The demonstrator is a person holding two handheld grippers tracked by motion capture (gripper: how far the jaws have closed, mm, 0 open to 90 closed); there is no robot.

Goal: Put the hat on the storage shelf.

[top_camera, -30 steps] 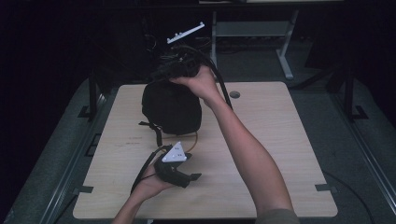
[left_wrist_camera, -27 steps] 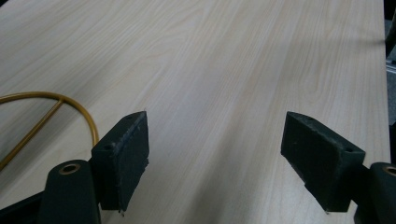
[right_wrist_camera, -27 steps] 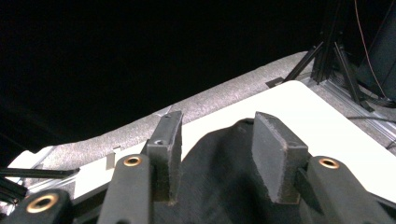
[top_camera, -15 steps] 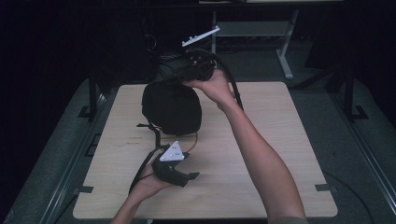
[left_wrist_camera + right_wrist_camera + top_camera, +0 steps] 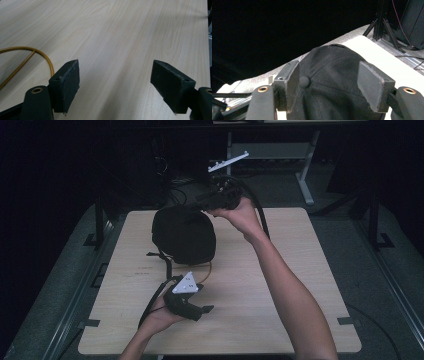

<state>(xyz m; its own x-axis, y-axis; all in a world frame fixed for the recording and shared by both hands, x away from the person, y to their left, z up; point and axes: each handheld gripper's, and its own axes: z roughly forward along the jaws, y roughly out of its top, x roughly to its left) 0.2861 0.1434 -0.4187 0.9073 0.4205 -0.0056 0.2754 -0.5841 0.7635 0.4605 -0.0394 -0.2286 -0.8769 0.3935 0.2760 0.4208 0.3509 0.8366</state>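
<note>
In the high view, the black cap (image 5: 184, 234) is seen lying on the far-left part of the tabletop (image 5: 280, 285), and every place below is given relative to that cap. The right claw (image 5: 220, 195) has been drawn up and back from the cap's crown over the last second: it was pressed close over the top earlier, and it is now held in the air just beyond the cap's far right edge, apart from the fabric. This is judged to mean that a grip on the cap has either been given up or is being lined up again, so the cap remains to be taken. The cap's long axis is judged to run from far-left to near-right, though where the brim points cannot be told in the dim light. The left claw (image 5: 192, 306) has stayed low, near of the cap, over bare wood. In the left gripper view, the left claw (image 5: 115, 85) is shown spread wide with nothing between its jaws, and a thin gold wire loop (image 5: 30, 53) lies on the wood on the cap's near side. In the right gripper view, the right claw (image 5: 329, 85) is spread with nothing pinched, and the cap's crown, with its top button (image 5: 304, 81), is framed between the jaws from above.
</note>
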